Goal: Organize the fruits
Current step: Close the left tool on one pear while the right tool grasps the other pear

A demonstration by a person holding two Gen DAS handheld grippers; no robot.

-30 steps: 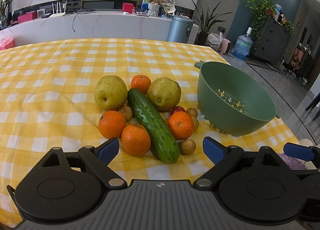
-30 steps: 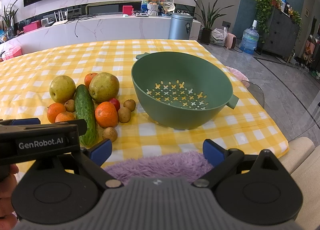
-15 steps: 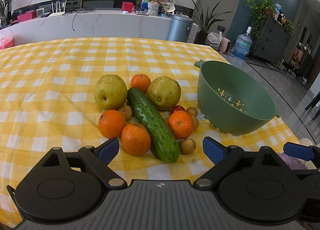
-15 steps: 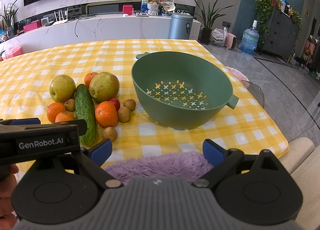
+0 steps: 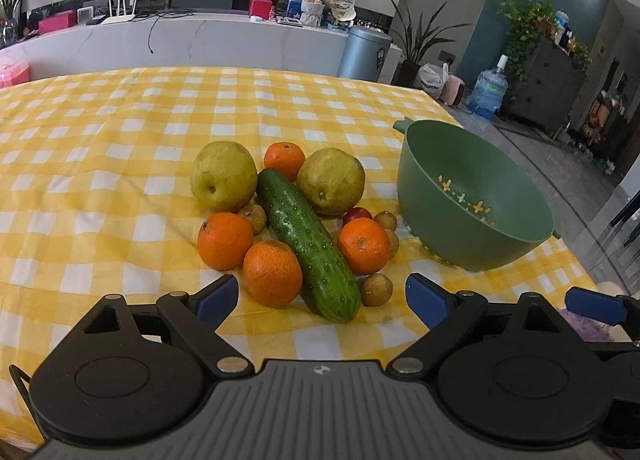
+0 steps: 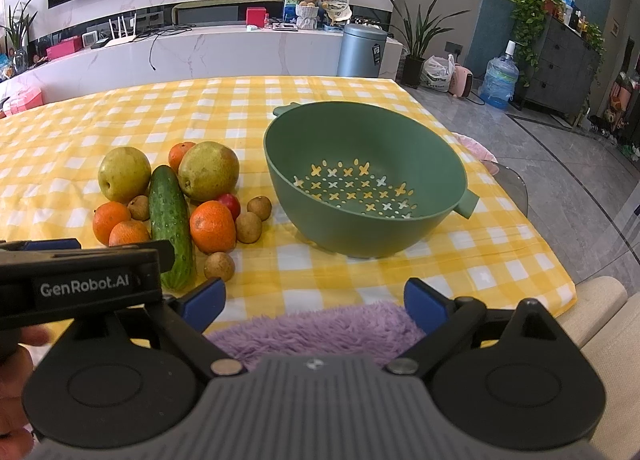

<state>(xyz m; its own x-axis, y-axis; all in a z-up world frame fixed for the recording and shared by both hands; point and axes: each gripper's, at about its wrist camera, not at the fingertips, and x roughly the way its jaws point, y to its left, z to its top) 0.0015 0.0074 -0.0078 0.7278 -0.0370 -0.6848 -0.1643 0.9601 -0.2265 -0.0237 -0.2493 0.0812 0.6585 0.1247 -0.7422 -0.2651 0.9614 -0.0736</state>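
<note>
1. Green cucumber (image 5: 310,248) lies on the yellow check cloth (image 5: 100,164), centre of a fruit cluster: two pears (image 5: 223,176), four oranges (image 5: 272,274), small brown longans (image 5: 376,290) and one red fruit (image 5: 357,213) touching or just beside it.
2. Colander (image 6: 364,184), green, empty, stands right of the cluster, apart from it.
3. Left gripper (image 5: 322,298): jaws wide apart, holding nothing, just short of the cucumber's near end.
4. Right gripper (image 6: 314,298): jaws wide apart, holding nothing, above a purple fluffy cushion (image 6: 316,326) at the table edge.
</note>
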